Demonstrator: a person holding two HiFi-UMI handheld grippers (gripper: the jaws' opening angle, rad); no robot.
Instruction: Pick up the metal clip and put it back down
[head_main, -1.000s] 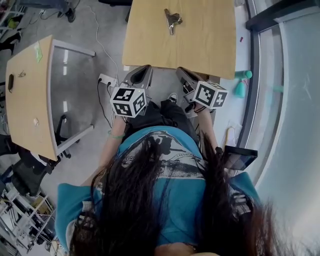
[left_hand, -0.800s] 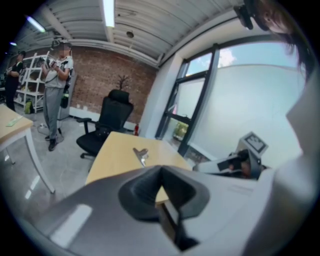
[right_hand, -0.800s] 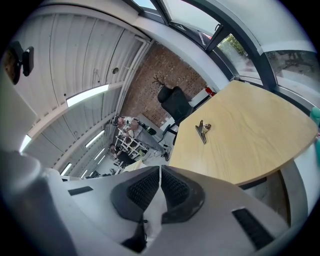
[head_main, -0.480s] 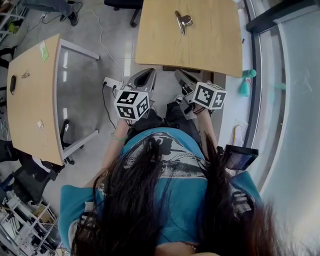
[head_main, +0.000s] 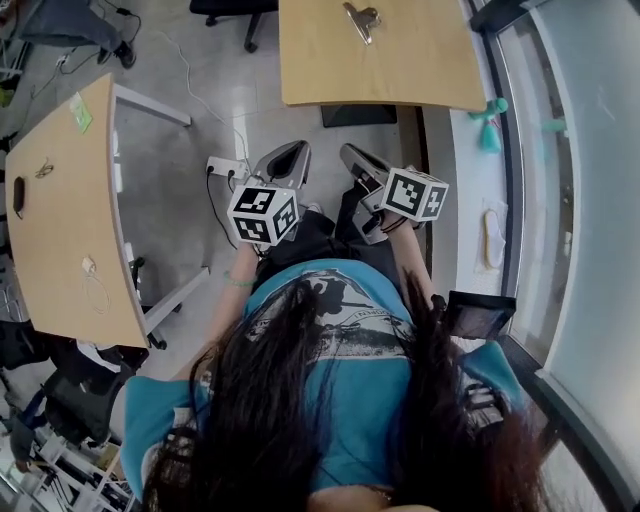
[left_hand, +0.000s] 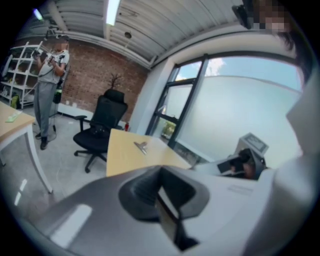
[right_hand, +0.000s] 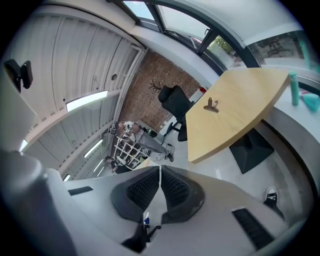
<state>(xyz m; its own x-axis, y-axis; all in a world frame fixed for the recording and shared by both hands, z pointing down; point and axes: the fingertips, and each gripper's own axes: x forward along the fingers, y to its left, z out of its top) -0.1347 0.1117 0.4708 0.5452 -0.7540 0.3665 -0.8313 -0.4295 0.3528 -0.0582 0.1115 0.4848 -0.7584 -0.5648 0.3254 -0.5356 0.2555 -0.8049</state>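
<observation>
The metal clip (head_main: 362, 20) lies on the far part of a light wooden table (head_main: 420, 80), untouched. It also shows small in the left gripper view as the clip (left_hand: 141, 146) and in the right gripper view as the clip (right_hand: 211, 105). My left gripper (head_main: 290, 152) and right gripper (head_main: 348, 154) hang side by side over the floor, short of the table's near edge, both pointing toward it. The left gripper (left_hand: 159, 172) has its pads pressed together with nothing between them. The right gripper (right_hand: 160, 172) is likewise shut and empty.
A second wooden table (head_main: 60, 200) stands to the left. A power strip (head_main: 222, 166) and cables lie on the floor, and a black box (head_main: 358, 115) sits under the near table. Beyond are a black office chair (left_hand: 100, 125) and a standing person (left_hand: 47, 75). A window wall runs along the right.
The table with the clip has slid up and away in the head view. Both grippers, once at its near edge, now hang back from it over the floor.
</observation>
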